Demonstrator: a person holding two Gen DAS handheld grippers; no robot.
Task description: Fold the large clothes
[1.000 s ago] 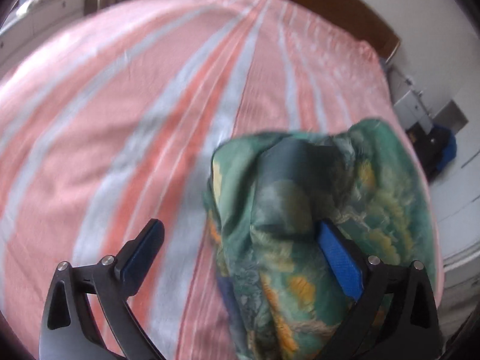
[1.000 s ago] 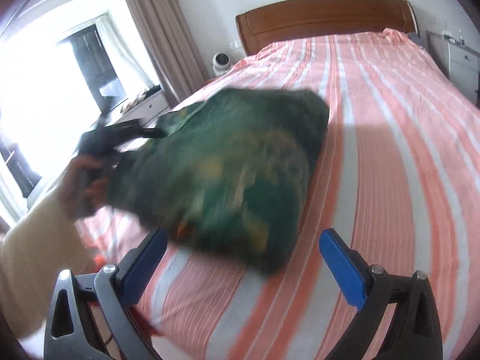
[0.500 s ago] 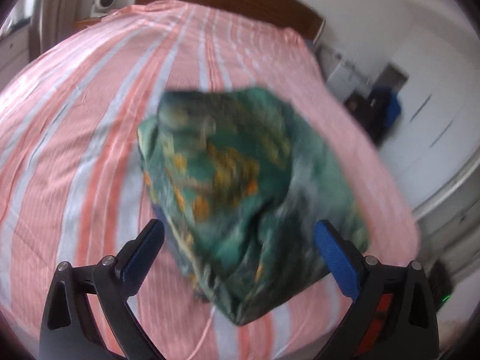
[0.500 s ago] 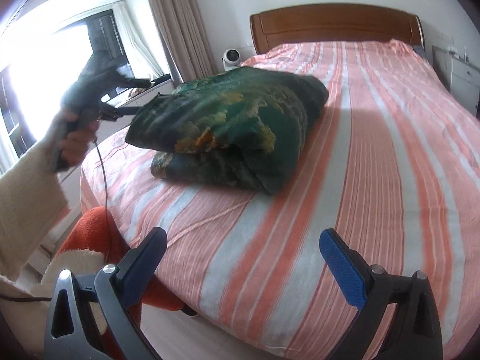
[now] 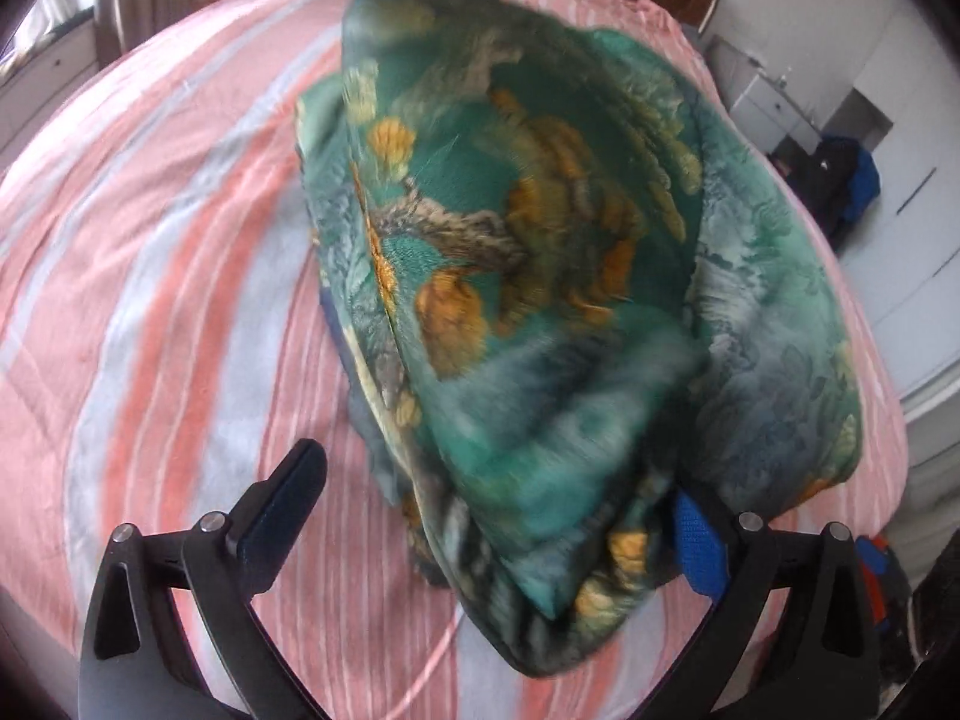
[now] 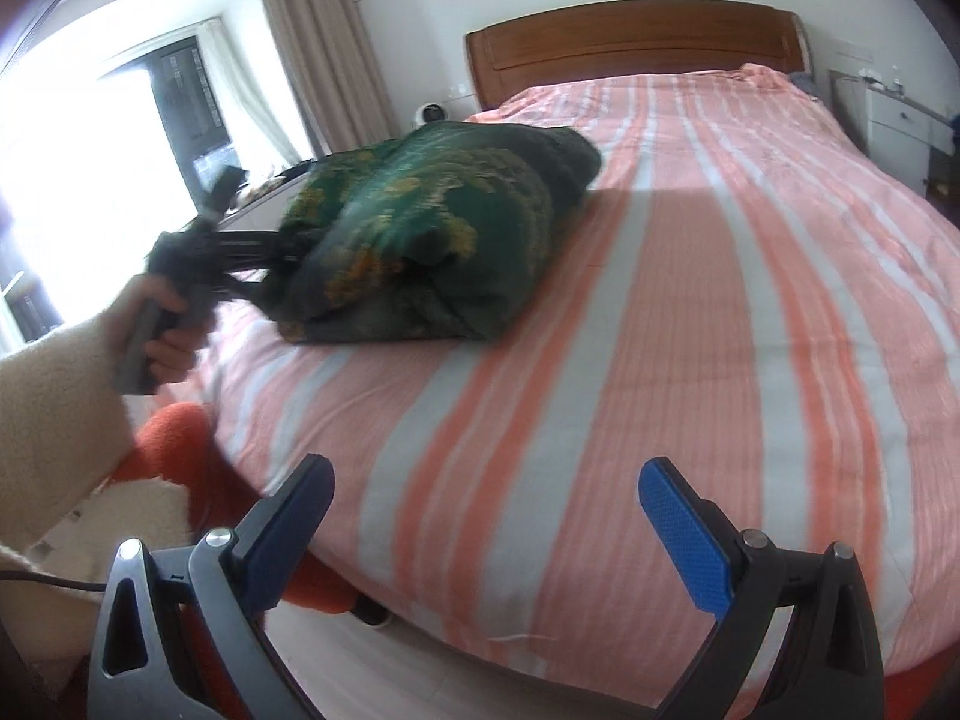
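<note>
The folded green garment [image 5: 540, 276] lies on the striped bed [image 6: 720, 300]. My left gripper [image 5: 498, 498] reaches into its near edge, jaws spread, cloth bulging between them. My right gripper [image 6: 486, 504] hovers spread, well apart.

No readable text, label, brand, number or sign shows in either view

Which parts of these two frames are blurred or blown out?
Left wrist: the green cloth and the striped sheet are motion-smeared; the gripper stays sharp. Right wrist: the window is blown out, and the hand holding the other gripper is blurred.
</note>
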